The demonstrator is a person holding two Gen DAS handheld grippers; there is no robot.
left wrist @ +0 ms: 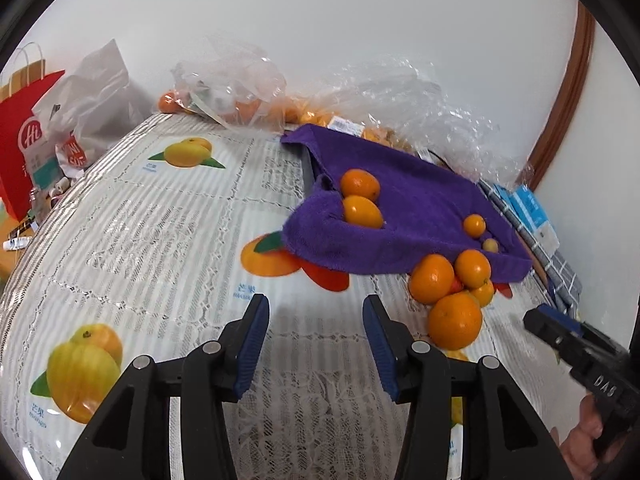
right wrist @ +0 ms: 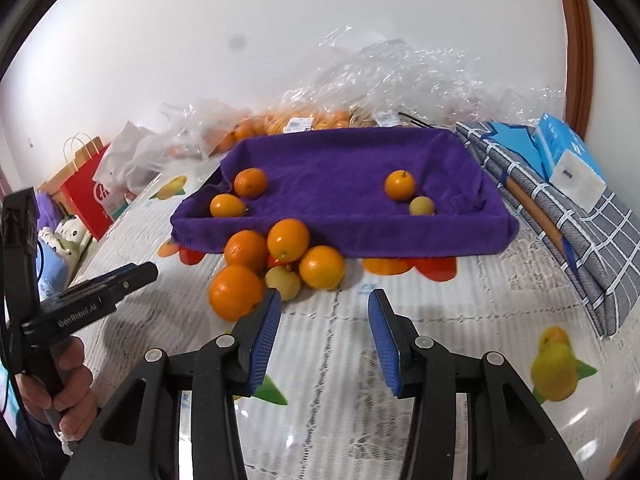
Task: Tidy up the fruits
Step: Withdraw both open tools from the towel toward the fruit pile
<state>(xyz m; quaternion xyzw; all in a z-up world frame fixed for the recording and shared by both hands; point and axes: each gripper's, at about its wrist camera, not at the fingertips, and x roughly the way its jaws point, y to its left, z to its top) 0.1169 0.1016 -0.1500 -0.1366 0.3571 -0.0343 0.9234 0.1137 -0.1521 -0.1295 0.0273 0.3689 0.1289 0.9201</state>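
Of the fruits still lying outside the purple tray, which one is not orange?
The small pale yellow fruit, at the front of the pile on the tablecloth; the fruits around it are all orange.

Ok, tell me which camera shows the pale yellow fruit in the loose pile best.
The right wrist view: the pale yellow fruit sits unobstructed at the pile's front, among the oranges. In the left wrist view the oranges hide it, so it cannot be made out there.

Fuzzy purple cloth tray liner [right wrist: 344, 168], glossy oranges [right wrist: 236, 292], crinkly clear plastic bags [right wrist: 400, 72], lace-look tablecloth [right wrist: 344, 360]
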